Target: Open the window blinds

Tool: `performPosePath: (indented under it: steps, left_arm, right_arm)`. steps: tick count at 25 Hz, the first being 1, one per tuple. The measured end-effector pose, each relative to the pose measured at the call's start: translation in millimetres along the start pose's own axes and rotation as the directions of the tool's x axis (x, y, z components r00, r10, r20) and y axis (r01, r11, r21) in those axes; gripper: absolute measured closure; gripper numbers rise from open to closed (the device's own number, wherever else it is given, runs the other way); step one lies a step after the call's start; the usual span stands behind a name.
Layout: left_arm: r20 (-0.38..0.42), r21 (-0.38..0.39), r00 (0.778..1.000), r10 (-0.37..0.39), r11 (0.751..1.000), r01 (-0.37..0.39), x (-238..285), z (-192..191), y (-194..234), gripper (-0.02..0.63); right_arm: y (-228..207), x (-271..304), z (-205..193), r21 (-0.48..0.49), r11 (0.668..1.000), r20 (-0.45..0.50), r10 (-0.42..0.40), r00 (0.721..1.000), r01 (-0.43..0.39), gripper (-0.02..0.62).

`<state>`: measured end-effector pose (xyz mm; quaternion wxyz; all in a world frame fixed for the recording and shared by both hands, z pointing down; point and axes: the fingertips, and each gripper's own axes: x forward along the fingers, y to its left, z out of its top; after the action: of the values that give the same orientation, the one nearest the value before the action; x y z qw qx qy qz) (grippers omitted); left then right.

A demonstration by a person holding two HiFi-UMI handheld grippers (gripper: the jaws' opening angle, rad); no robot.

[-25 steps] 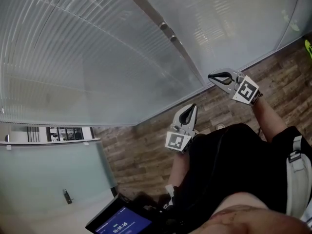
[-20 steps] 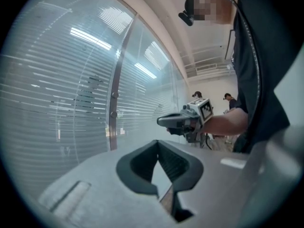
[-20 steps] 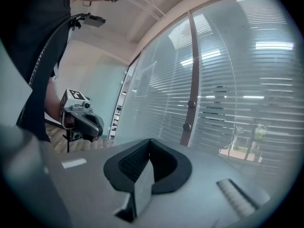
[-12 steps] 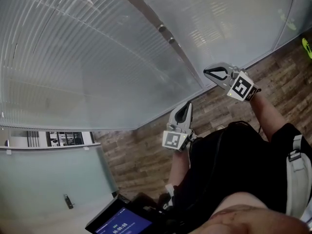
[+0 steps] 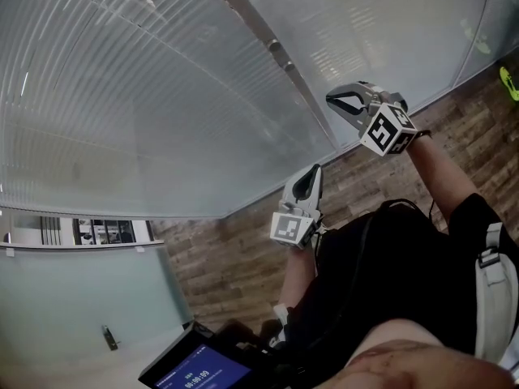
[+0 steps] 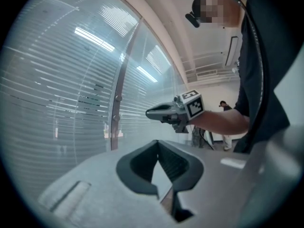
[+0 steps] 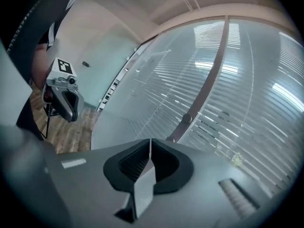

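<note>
Only the head view shows the screen (image 5: 199, 373); only the left gripper view shows a distant person (image 6: 224, 107). Both tools are clenched, empty. The right tool (image 5: 332, 98) points at the blinds (image 5: 122, 104) near the post (image 5: 280, 55). The left tool (image 5: 315, 172) is lower, apart.

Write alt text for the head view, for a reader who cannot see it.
A person holds two grippers up to closed window blinds split by a slanting metal bar. The right gripper is higher, beside the bar, the left gripper lower near the wooden floor; both have their fingers shut and empty.
</note>
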<state>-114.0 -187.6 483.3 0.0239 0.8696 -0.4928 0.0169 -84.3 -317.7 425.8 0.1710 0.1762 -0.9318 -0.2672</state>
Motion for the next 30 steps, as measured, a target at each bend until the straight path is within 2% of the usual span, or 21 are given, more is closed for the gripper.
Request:
performPosePath:
  steps: [4, 8, 13, 16, 18, 24, 30]
  left_arm:
    - [0.011, -0.008, 1.0, -0.021, 1.0, 0.021, 2, -2, 0, 0.608]
    - [0.012, -0.025, 0.999, -0.046, 0.999, 0.046, 1, 0, -1, 0.609]
    - [0.032, -0.039, 0.996, -0.08, 0.996, 0.081, -1, 1, -7, 0.608]
    - [0.017, -0.043, 0.996, -0.084, 0.995, 0.085, -5, 0, -7, 0.609]
    - [0.014, -0.053, 0.997, -0.077, 0.996, 0.077, -8, -3, -5, 0.609]
    - [0.039, -0.068, 0.997, -0.066, 0.995, 0.068, -14, -6, 0, 0.609]
    - [0.054, -0.06, 0.997, -0.051, 0.997, 0.054, -23, -9, 10, 0.608]
  right_arm:
    - [-11, 14, 10, -0.096, 0.995, -0.027, -0.023, 0.999, 0.02, 0.58]
    - [-27, 31, 21, -0.217, 0.974, -0.083, -0.078, 0.993, 0.059, 0.571]
    - [-45, 50, 38, -0.399, 0.914, -0.121, -0.138, 0.983, 0.079, 0.539]
    - [-59, 61, 45, -0.474, 0.874, -0.131, -0.19, 0.973, 0.107, 0.511]
    - [-66, 69, 48, -0.511, 0.852, -0.138, -0.214, 0.967, 0.116, 0.479]
    - [-83, 97, 48, -0.585, 0.804, -0.18, -0.26, 0.949, 0.109, 0.442]
    - [-100, 114, 44, -0.621, 0.775, -0.216, -0.311, 0.925, 0.116, 0.416]
